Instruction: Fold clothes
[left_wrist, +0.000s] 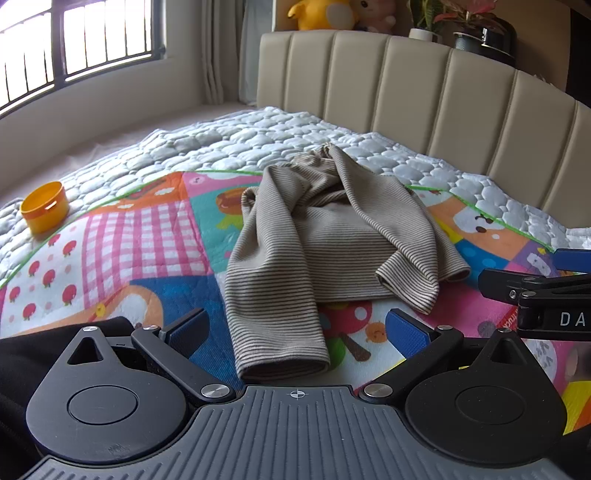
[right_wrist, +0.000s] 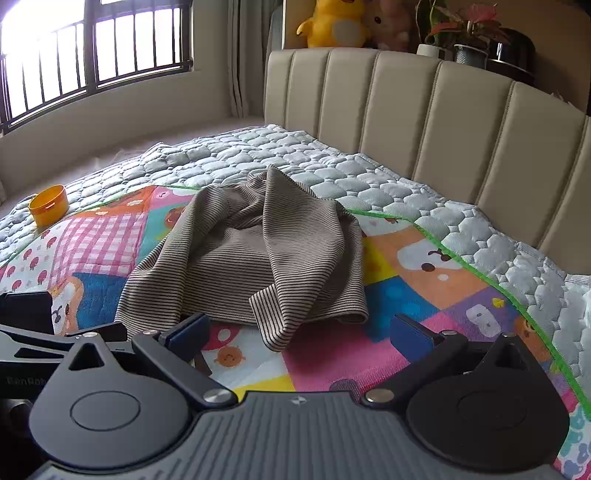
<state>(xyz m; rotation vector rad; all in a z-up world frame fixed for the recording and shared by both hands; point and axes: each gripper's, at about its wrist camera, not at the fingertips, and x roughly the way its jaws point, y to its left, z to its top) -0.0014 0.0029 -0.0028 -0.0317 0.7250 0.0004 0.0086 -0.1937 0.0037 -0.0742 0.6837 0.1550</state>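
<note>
Striped beige-and-brown knit is lying dead ahead of your left gripper (left_wrist: 295, 332): the long-sleeved top (left_wrist: 332, 236) is sitting crumpled on the patchwork play mat (left_wrist: 147, 236), and one sleeve (left_wrist: 273, 314) is running straight toward you, its cuff resting just short of the gap between your spread, empty fingers. That sleeve's long axis is lining up with the tool's forward direction, so the left hand looks like the nearer one for a first pinch. Your right gripper is poking in from the right edge, showing the letters "DA" in white. An orange cup (left_wrist: 45, 210) is sitting far off to the front-left on the quilted bedspread (left_wrist: 258, 136).

Through the right wrist view, your right gripper (right_wrist: 299, 332) is also gaping wide and holding nothing. The top is lying ahead and slightly left of it, and a second cuff (right_wrist: 275, 325) is drooping toward the fingers, near but not touching. Faint lettering on the left tool's body is reading roughly "GenRob", cut off.
</note>
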